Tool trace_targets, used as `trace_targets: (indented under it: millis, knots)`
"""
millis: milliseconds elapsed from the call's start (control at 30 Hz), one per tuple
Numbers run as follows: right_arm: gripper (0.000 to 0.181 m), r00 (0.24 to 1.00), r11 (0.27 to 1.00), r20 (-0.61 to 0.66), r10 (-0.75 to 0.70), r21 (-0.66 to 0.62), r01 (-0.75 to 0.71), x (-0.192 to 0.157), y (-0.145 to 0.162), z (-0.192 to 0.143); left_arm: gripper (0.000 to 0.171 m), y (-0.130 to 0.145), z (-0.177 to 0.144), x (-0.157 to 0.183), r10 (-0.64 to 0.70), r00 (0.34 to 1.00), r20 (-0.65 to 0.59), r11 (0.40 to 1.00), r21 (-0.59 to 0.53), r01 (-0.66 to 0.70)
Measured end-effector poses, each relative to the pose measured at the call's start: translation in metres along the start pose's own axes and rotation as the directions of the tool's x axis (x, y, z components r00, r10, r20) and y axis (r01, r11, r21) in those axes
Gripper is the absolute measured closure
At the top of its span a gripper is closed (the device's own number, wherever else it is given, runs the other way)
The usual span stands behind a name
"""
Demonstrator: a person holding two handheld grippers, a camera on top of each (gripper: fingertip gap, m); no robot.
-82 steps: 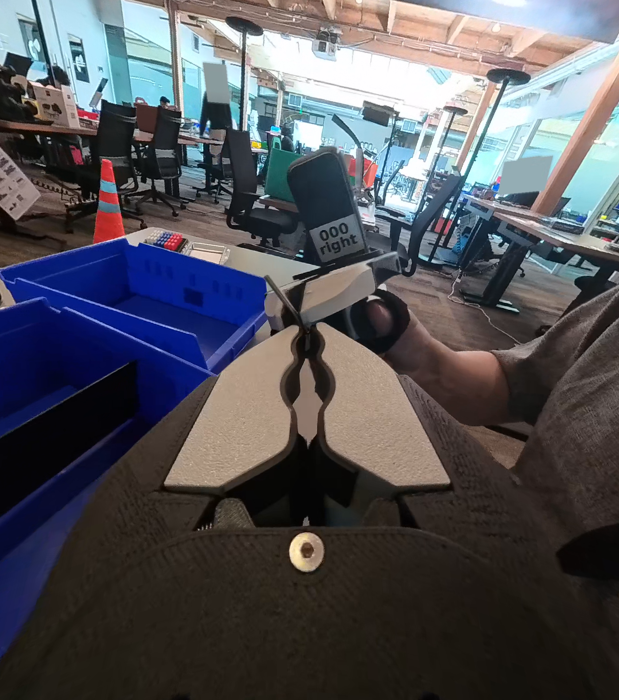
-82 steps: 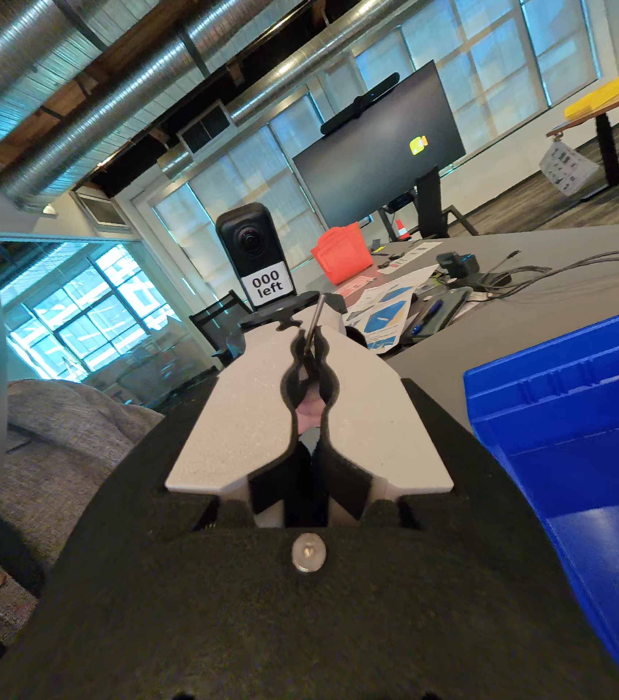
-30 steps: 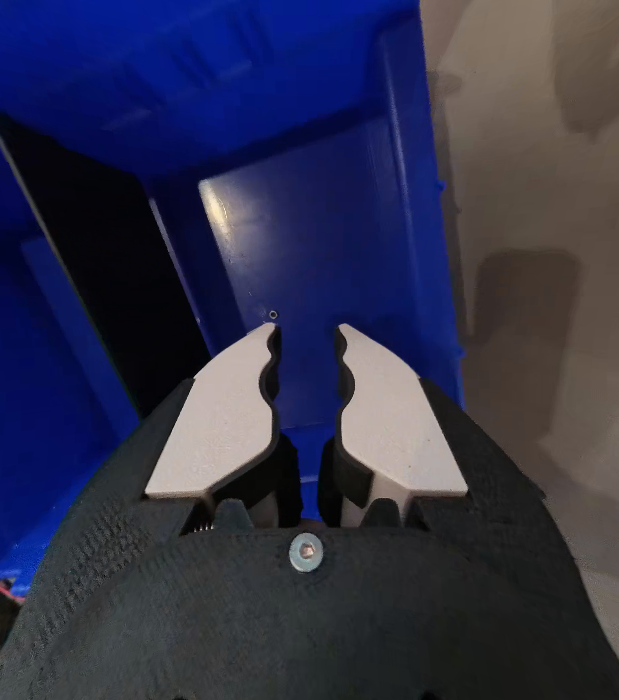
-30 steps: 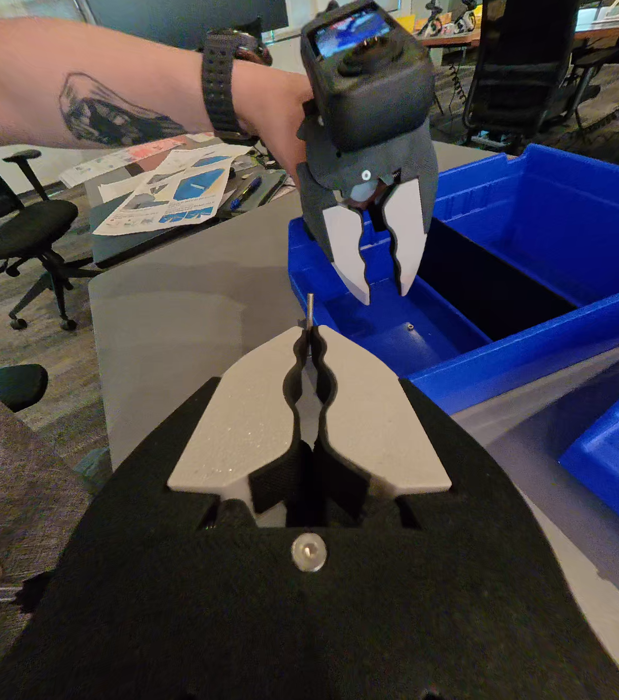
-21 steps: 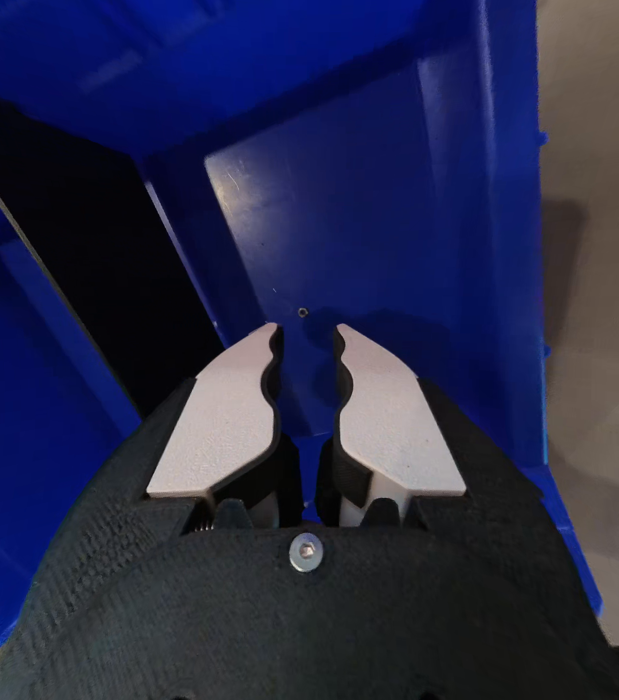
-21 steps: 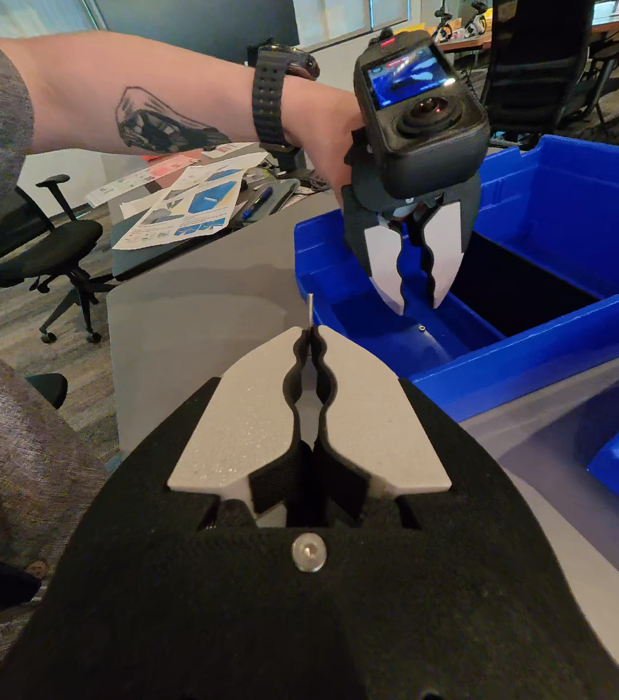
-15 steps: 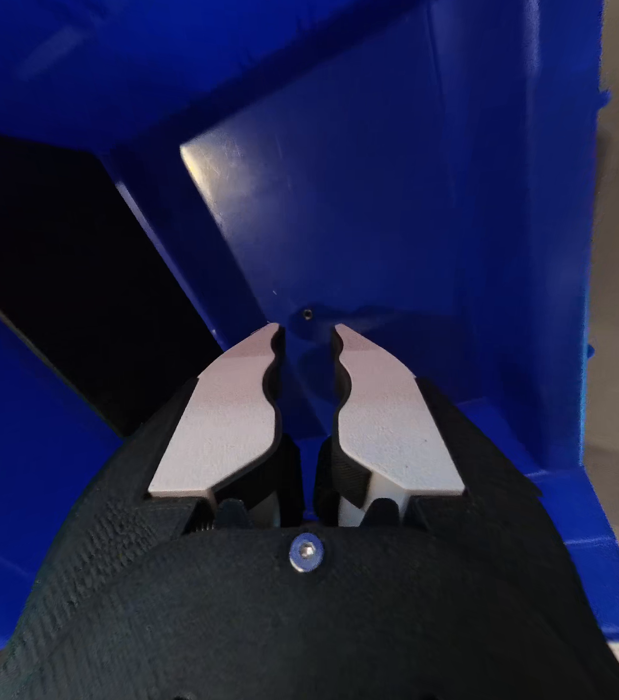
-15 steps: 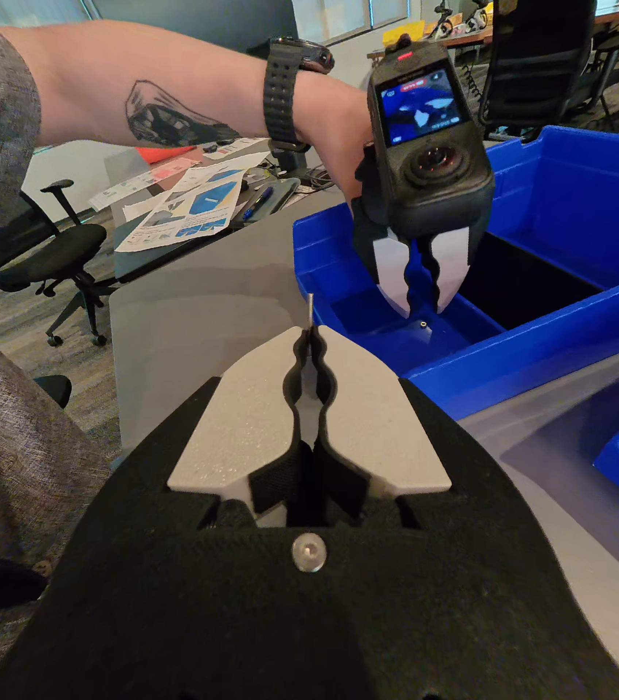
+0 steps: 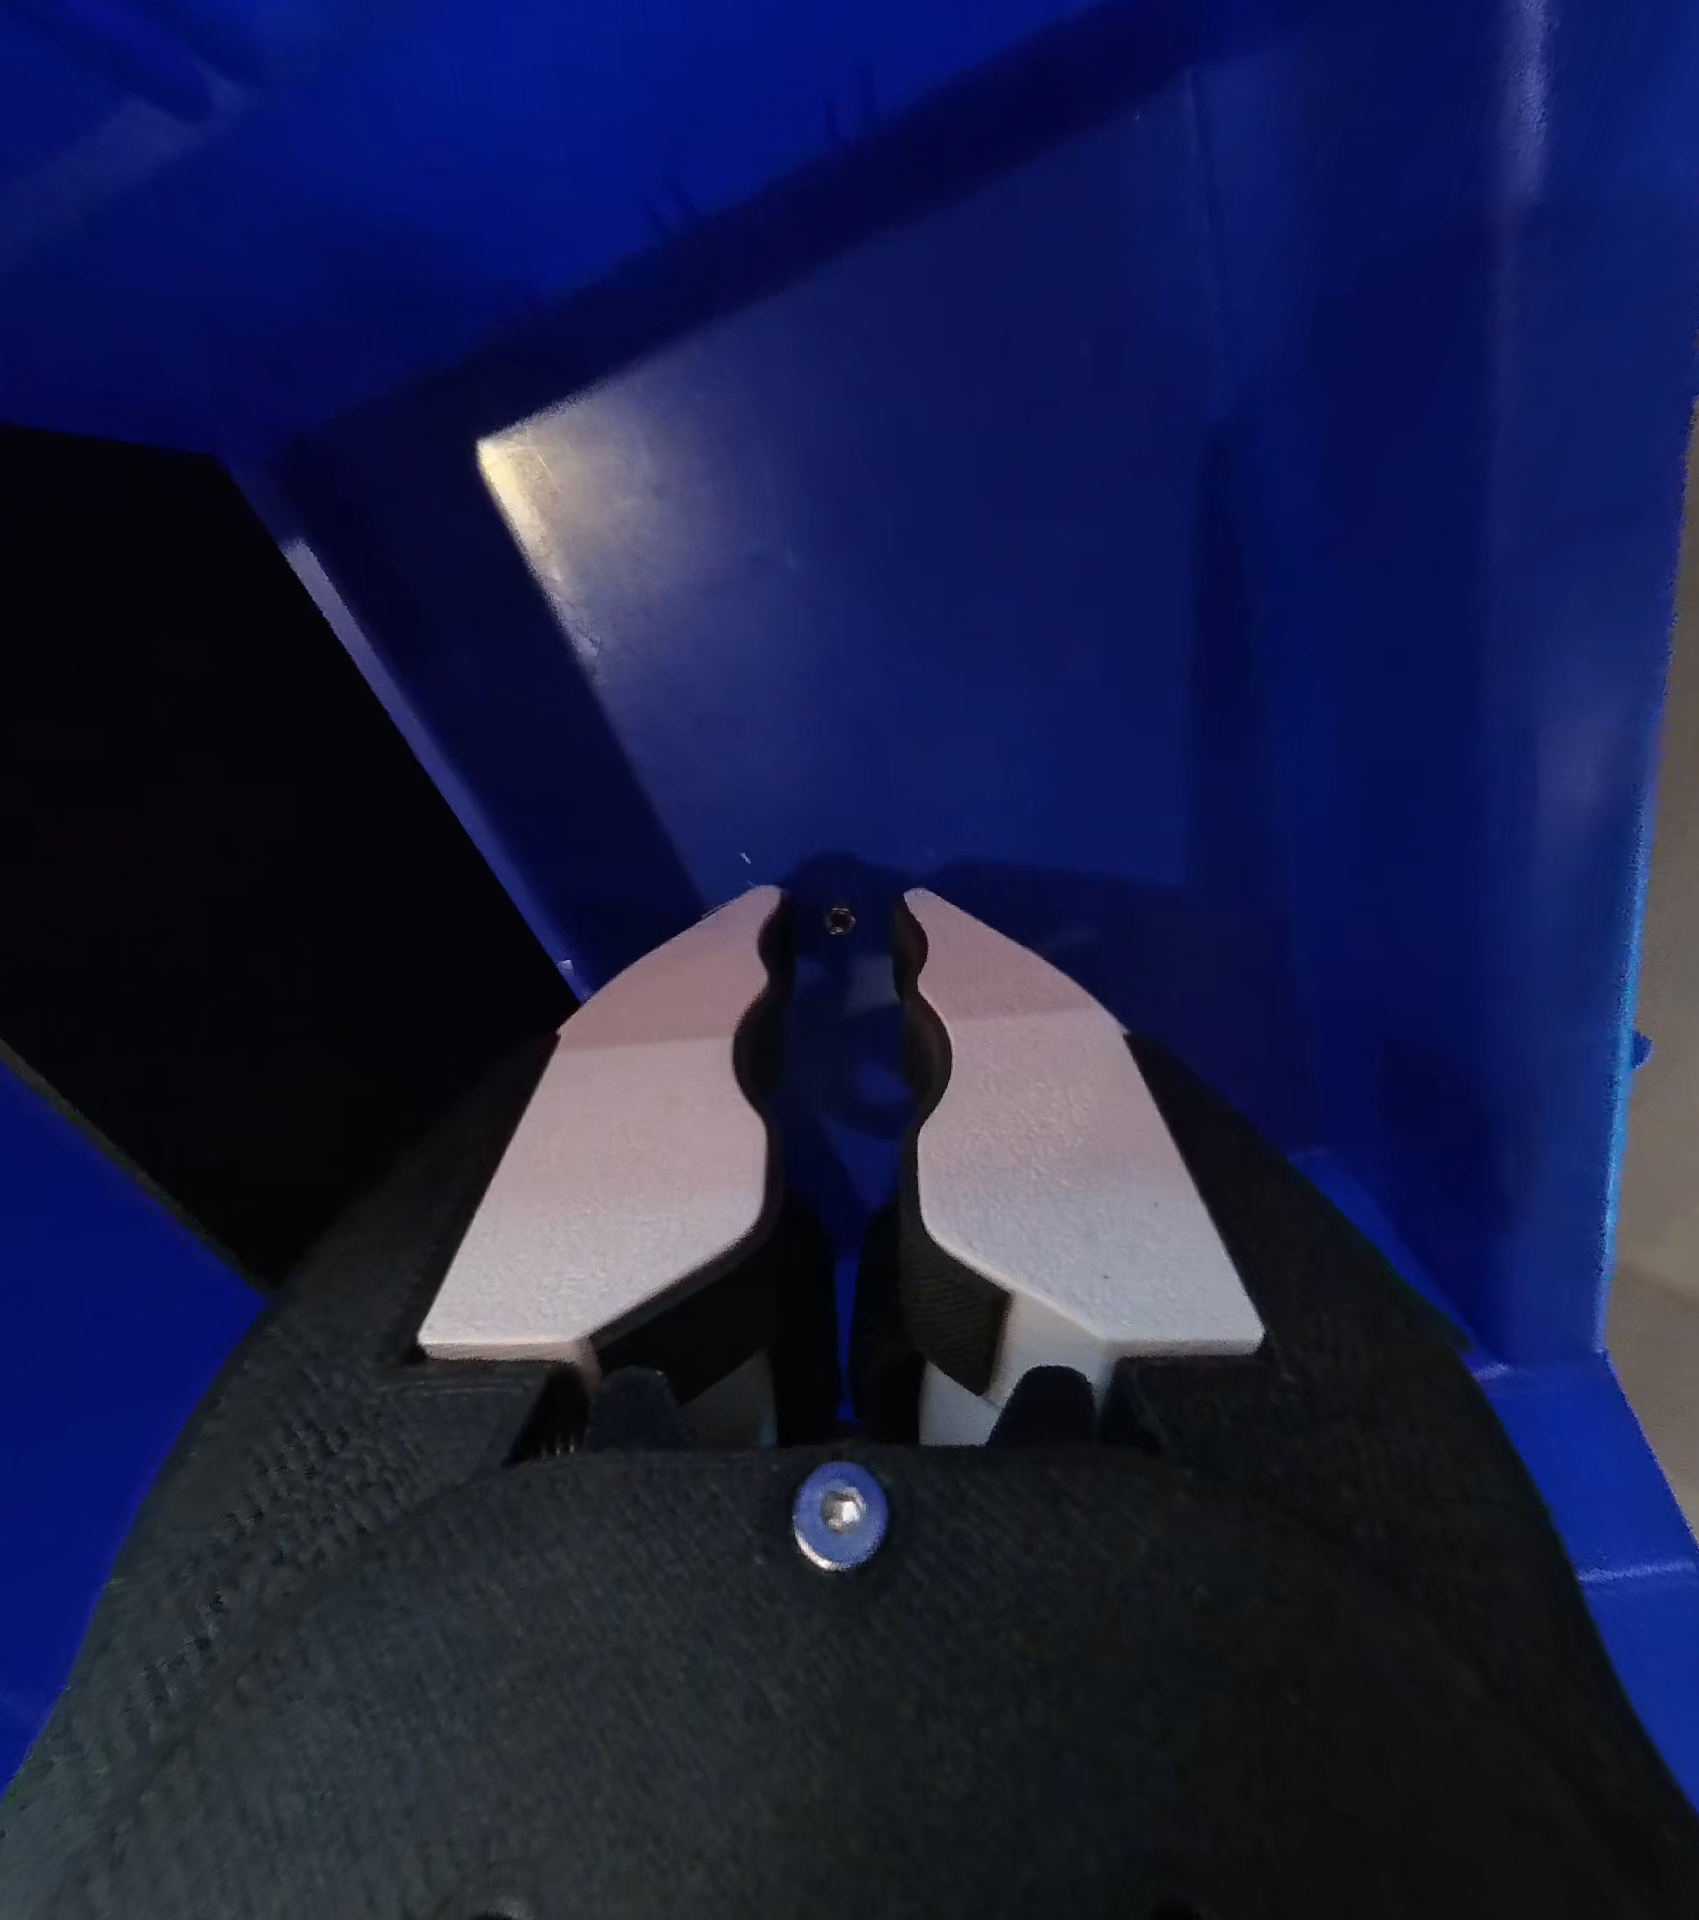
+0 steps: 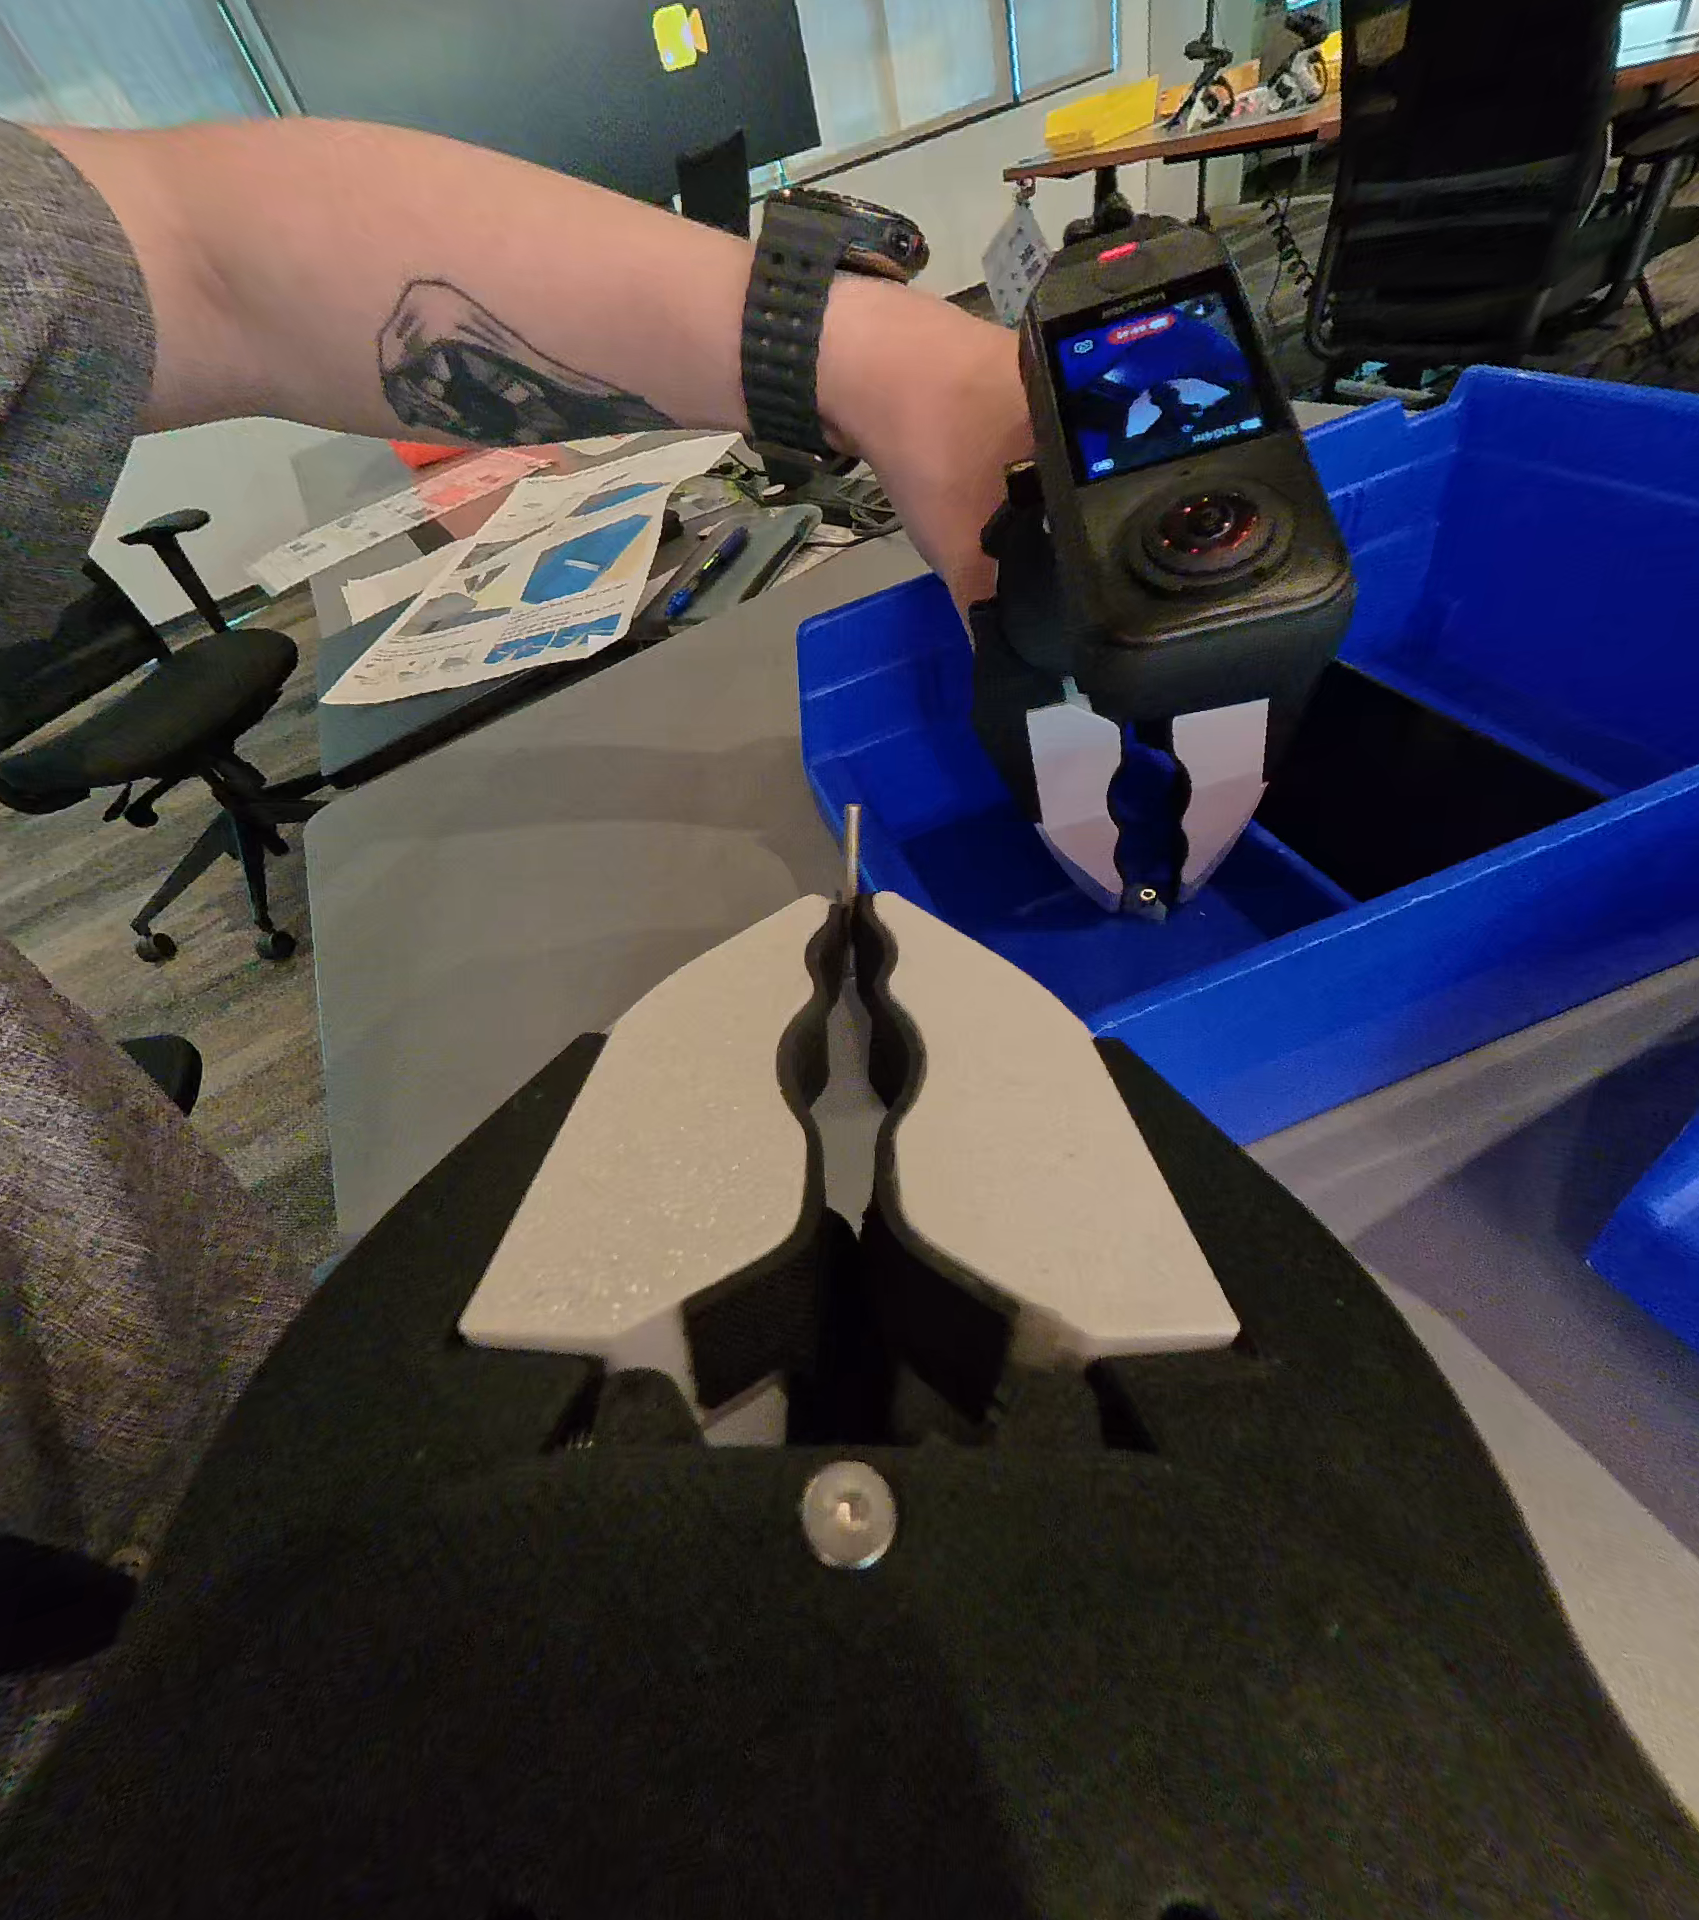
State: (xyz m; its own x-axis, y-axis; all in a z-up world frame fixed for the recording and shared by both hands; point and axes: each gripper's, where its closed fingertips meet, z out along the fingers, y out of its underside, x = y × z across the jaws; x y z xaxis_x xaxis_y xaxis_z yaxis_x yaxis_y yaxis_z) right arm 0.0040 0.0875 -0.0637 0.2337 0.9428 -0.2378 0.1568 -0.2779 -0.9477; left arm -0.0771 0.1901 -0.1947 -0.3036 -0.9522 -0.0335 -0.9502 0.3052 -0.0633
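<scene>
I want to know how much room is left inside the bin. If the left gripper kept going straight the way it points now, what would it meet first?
The left gripper points down into the blue bin. First in line is the small screw between its open fingertips, then, apparently right under it, the bin floor; exact depth is unclear.

Print covers the paper sheets (image 10: 523,582) far left on the desk, a hanging sheet (image 10: 1016,249) and the camera screen (image 10: 1157,390).
</scene>
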Motion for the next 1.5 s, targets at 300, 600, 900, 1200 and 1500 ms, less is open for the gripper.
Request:
trace_targets:
  millis: [300, 600, 900, 1200, 1500]
  knots:
    - [0.18, 1.0, 1.0, 0.003, -0.009, 0.009, 0.009, -0.0023, -0.0038, -0.002, 0.158, 0.0008, 0.0004, -0.0021, -0.011, 1.0, -0.017, 1.0, 0.0, 0.011]
    - [0.18, 1.0, 1.0, 0.005, -0.011, 0.017, 0.01, -0.0025, -0.0055, -0.0038, 0.163, 0.0008, 0.0004, -0.0027, -0.006, 1.0, -0.018, 1.0, 0.009, 0.006]
    - [0.179, 1.0, 1.0, 0.007, -0.005, 0.017, 0.005, -0.0017, -0.0048, -0.004, 0.162, 0.0031, -0.0002, -0.0027, 0.001, 1.0, -0.026, 1.0, 0.002, -0.001]
    - [0.179, 1.0, 1.0, 0.005, -0.009, 0.021, 0.009, -0.0019, -0.0063, -0.0052, 0.165, 0.0034, 0.0002, -0.004, 0.013, 1.0, -0.009, 1.0, 0.005, -0.013]
    - [0.179, 1.0, 1.0, -0.005, -0.003, 0.016, 0.003, 0.0023, -0.0034, -0.0066, 0.166, 0.0006, -0.005, -0.0061, 0.0, 1.0, 0.023, 1.0, 0.025, 0.0]
